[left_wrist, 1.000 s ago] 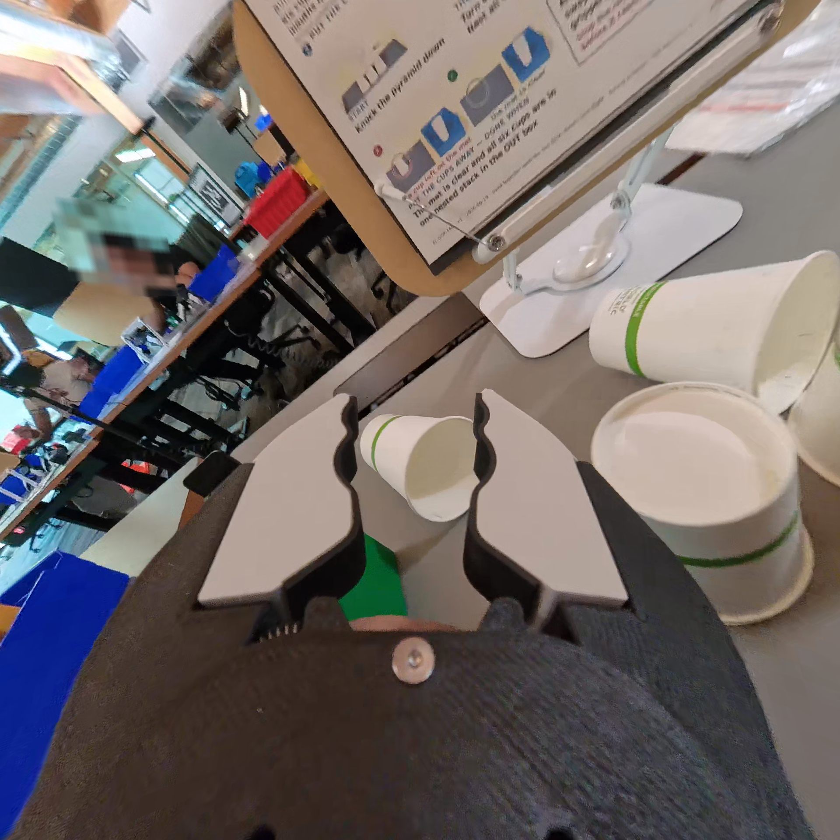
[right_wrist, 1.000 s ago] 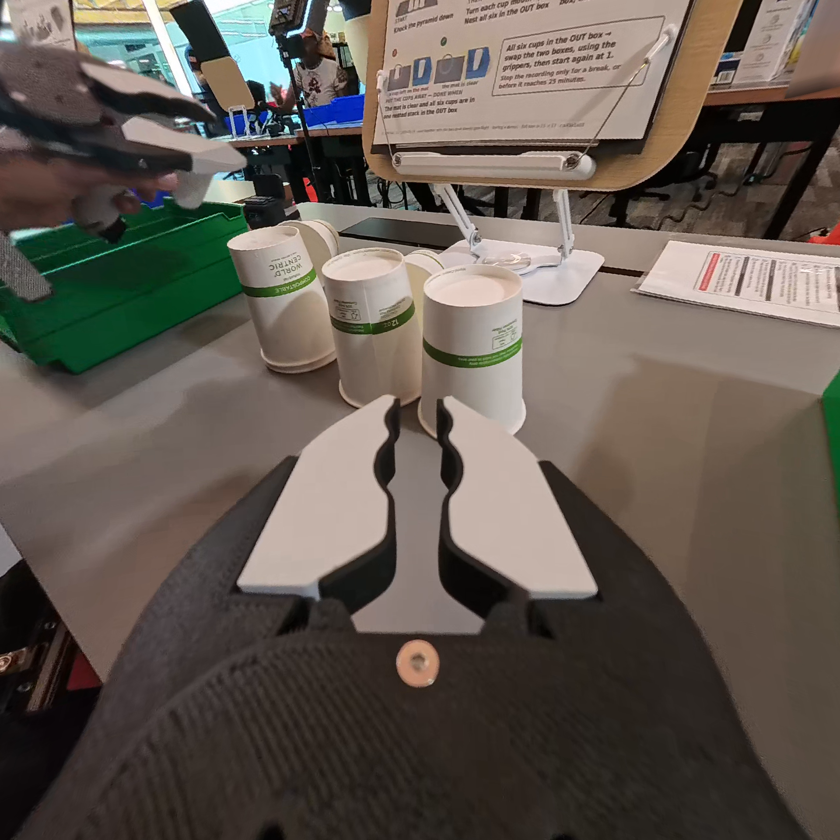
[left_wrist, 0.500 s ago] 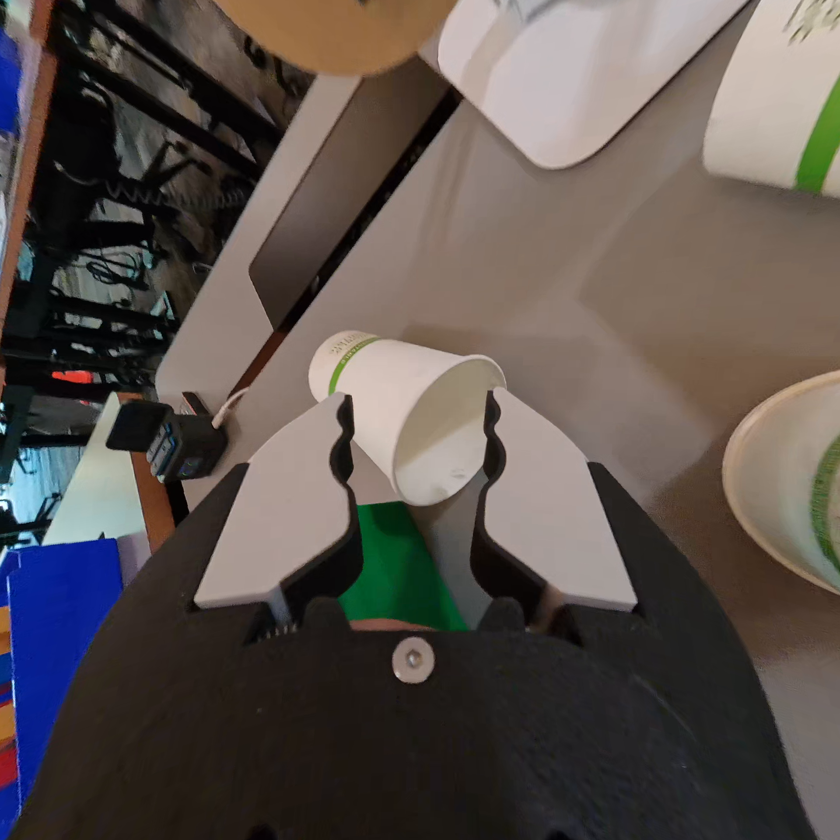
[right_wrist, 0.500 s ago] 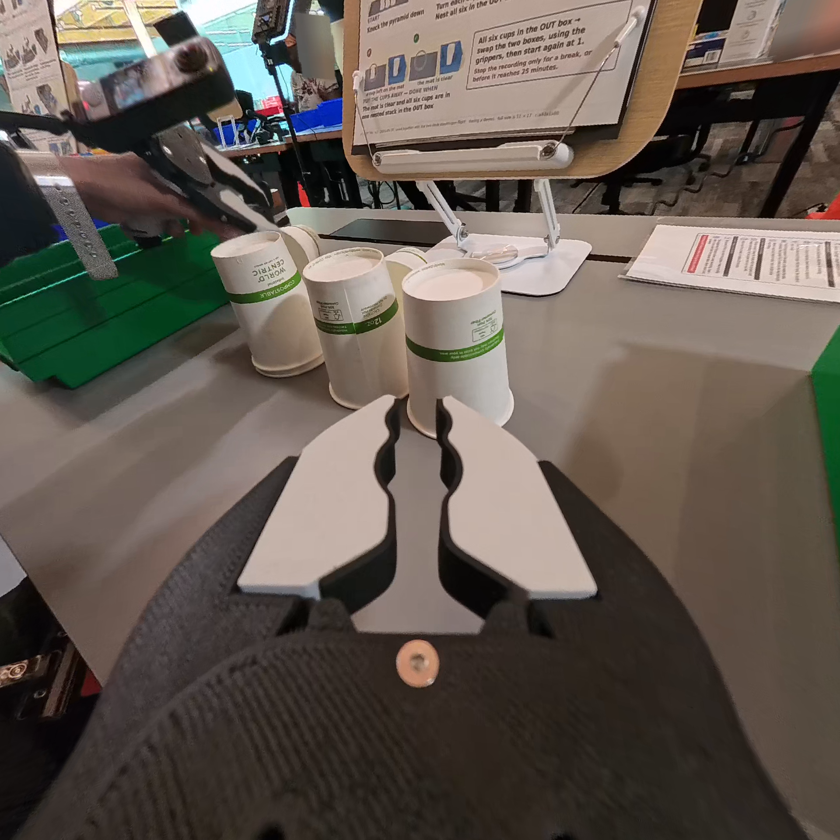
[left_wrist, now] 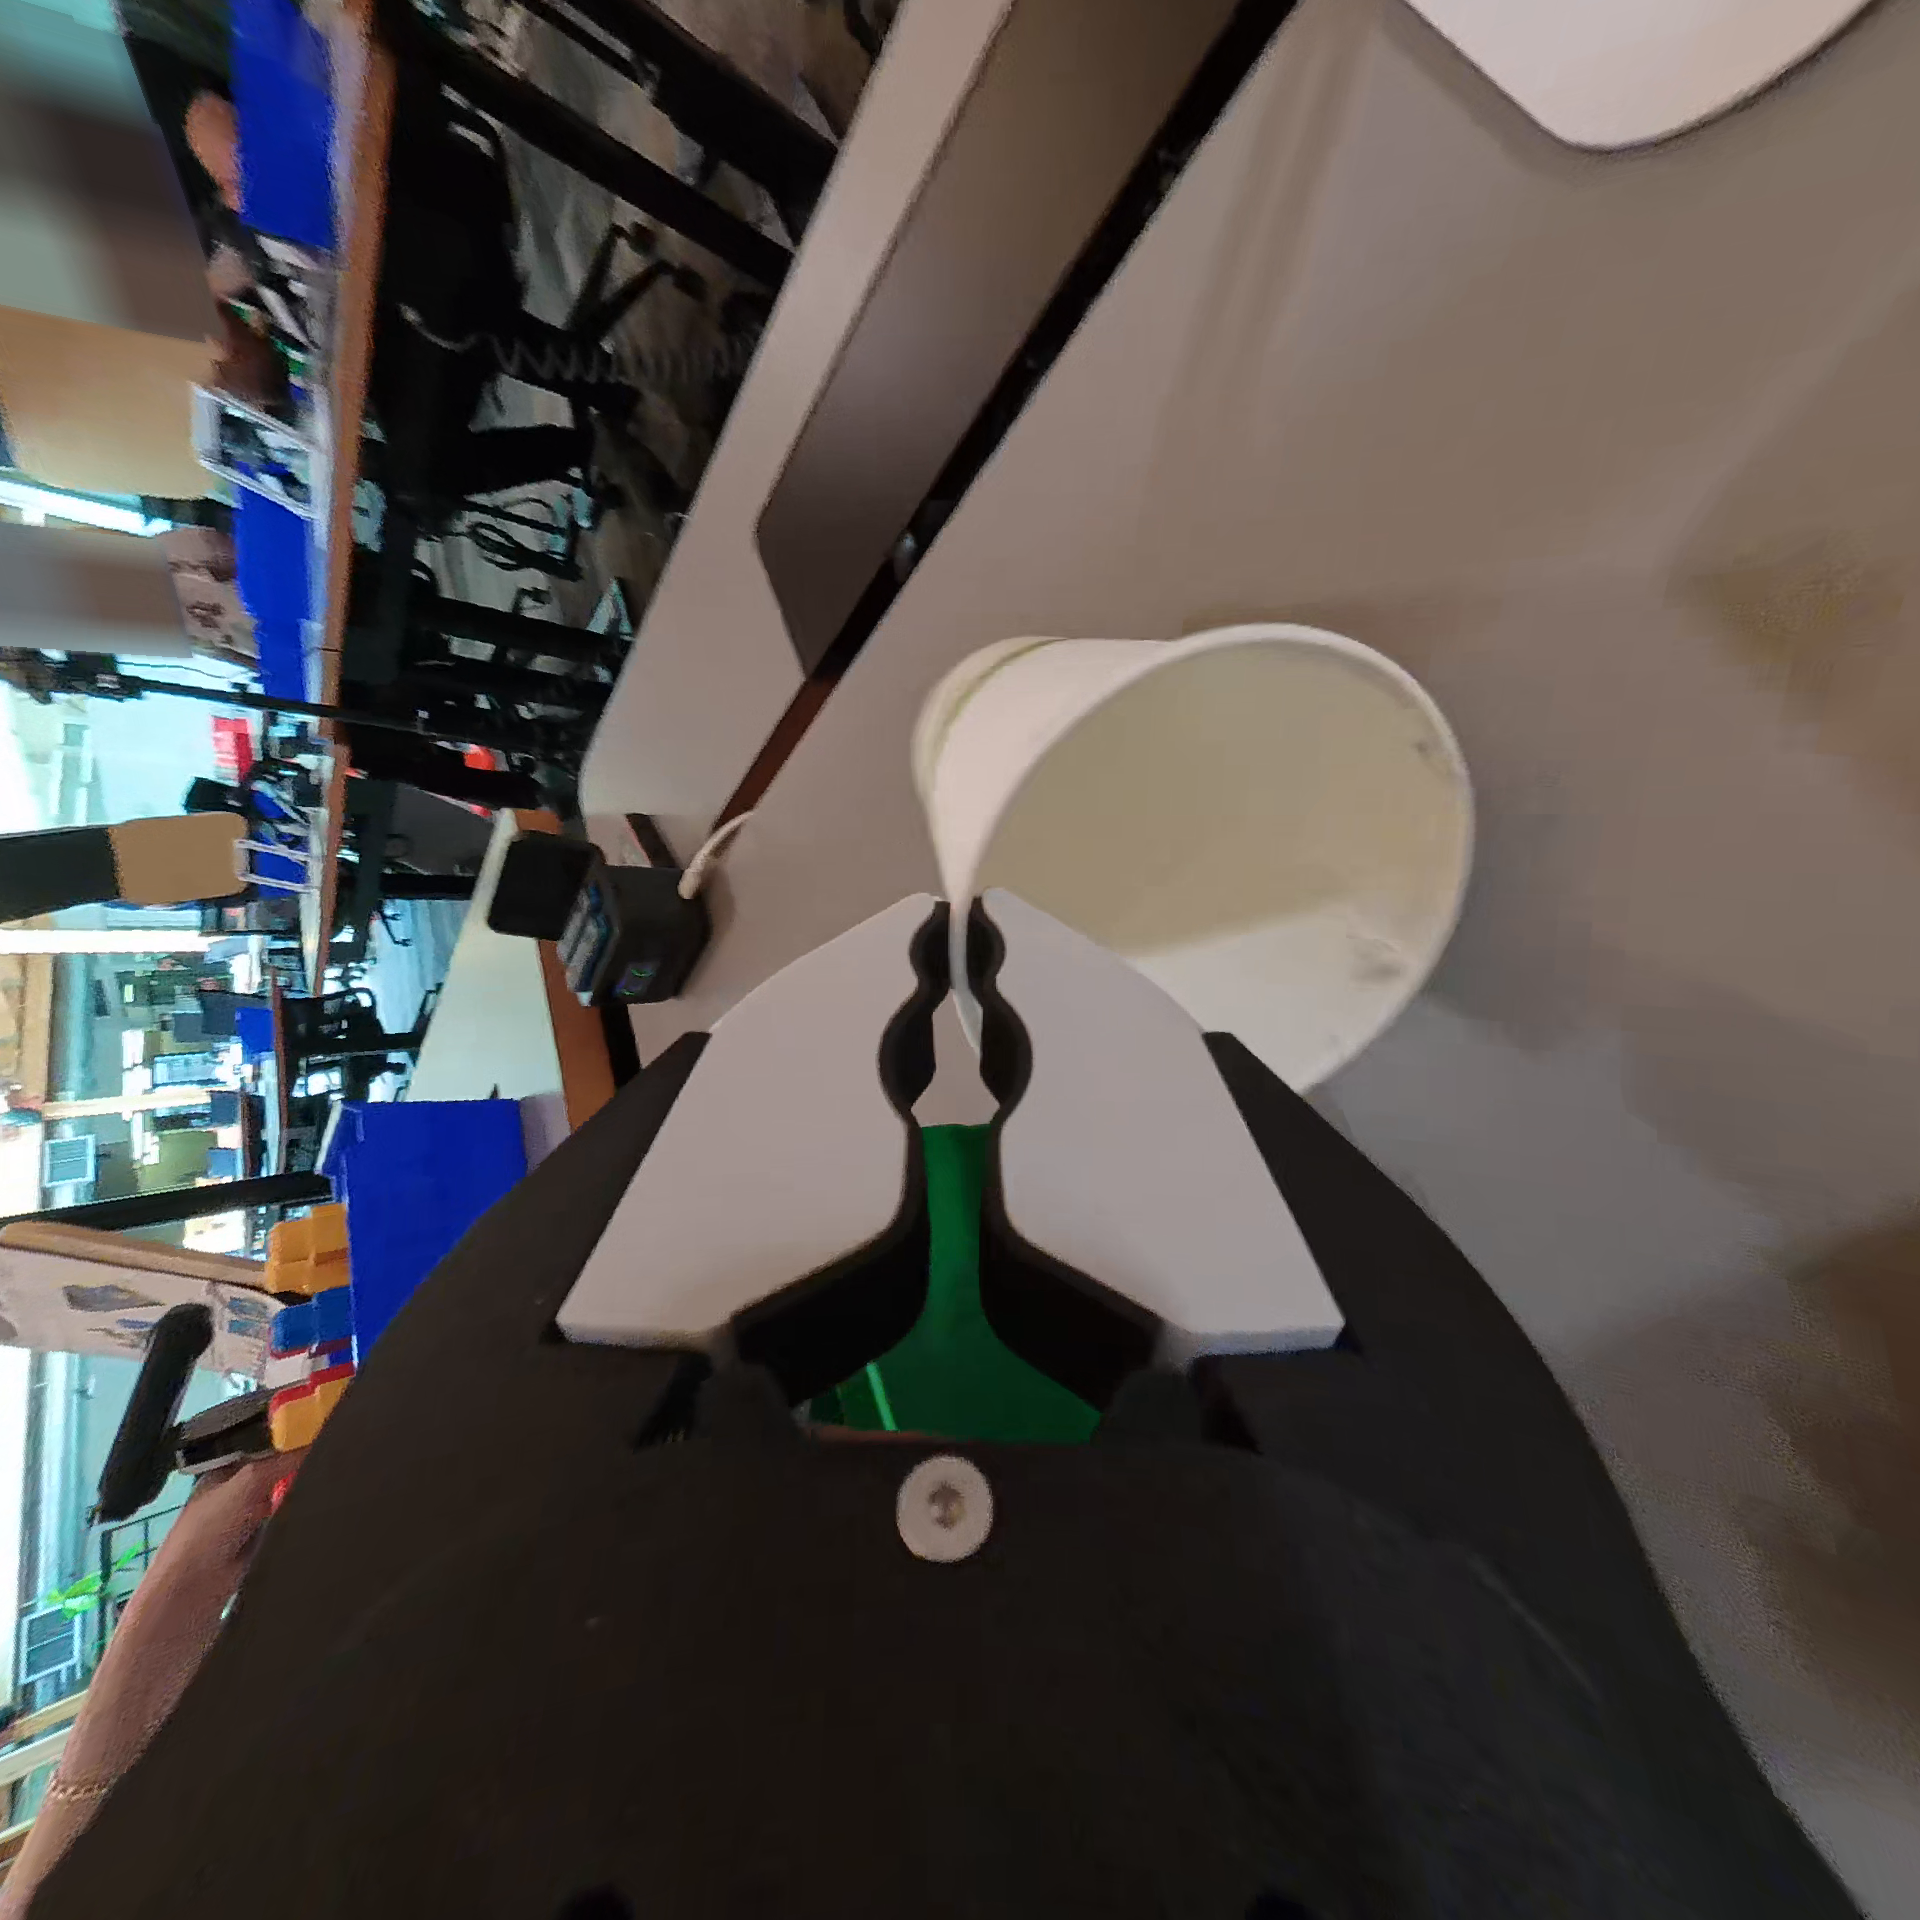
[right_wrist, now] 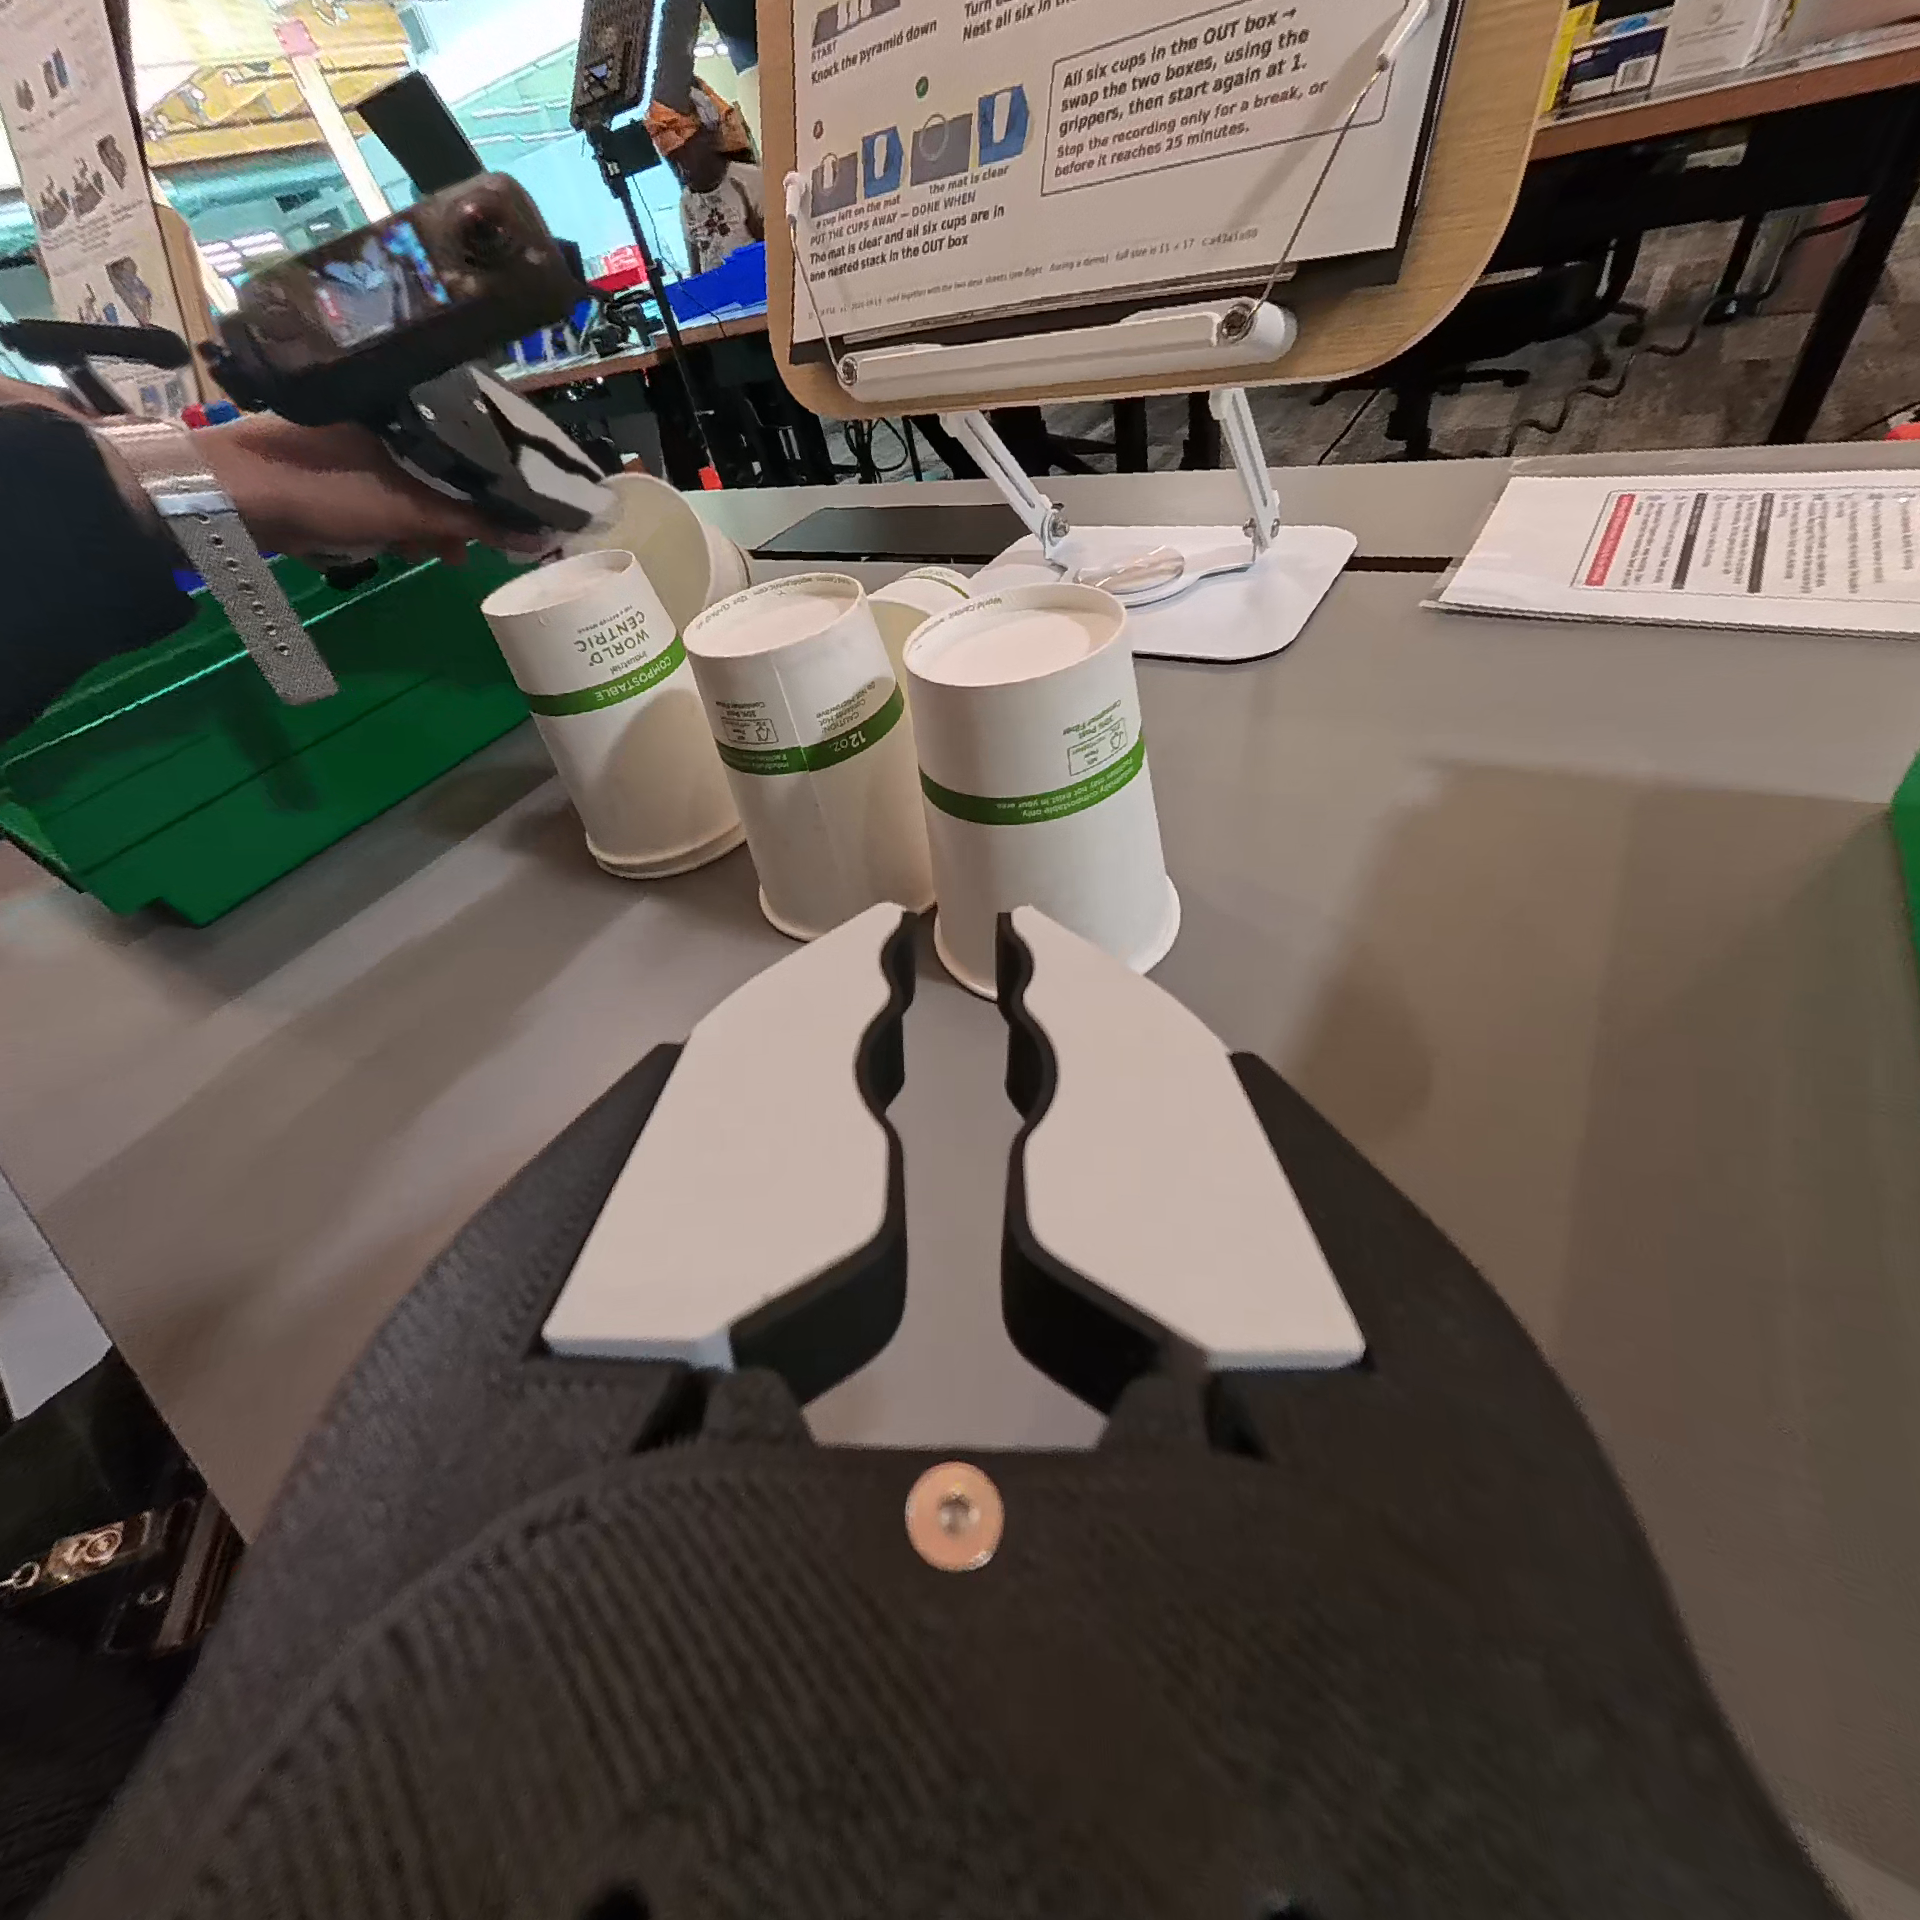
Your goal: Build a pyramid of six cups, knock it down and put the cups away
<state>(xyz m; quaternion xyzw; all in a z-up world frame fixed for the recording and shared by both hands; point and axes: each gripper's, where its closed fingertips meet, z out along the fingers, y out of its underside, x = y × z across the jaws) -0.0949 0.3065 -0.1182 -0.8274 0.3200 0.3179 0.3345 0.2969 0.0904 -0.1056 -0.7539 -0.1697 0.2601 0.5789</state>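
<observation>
Pinching the rim of a white paper cup (left_wrist: 1195, 821), the left gripper (left_wrist: 961, 935) is holding it tipped over above the grey table (left_wrist: 1558, 520), its open mouth facing the camera and its two fingertips closed together on the cup wall, one inside and one outside. A strip of the green bin (left_wrist: 951, 1247) is showing through the gap behind the fingers, and a small black camera block (left_wrist: 603, 925) with a white cable is sitting at the table edge to the left.

From the right wrist view, the same gripper is appearing at the far left, gripped by a person's hand (right_wrist: 343, 499) over the green bin, the cup just above the leftmost of three upside-down cups (right_wrist: 623, 727) standing in a row (each with a green band). The right gripper (right_wrist: 954, 935) is hovering low over the table with its fingers slightly apart and nothing between them, its tips just in front of the nearest upside-down cup (right_wrist: 1039, 790). Behind the row, a white stand (right_wrist: 1226, 582) is propping up an instruction board (right_wrist: 1143, 156), and a printed sheet (right_wrist: 1704, 551) is lying to the right.
</observation>
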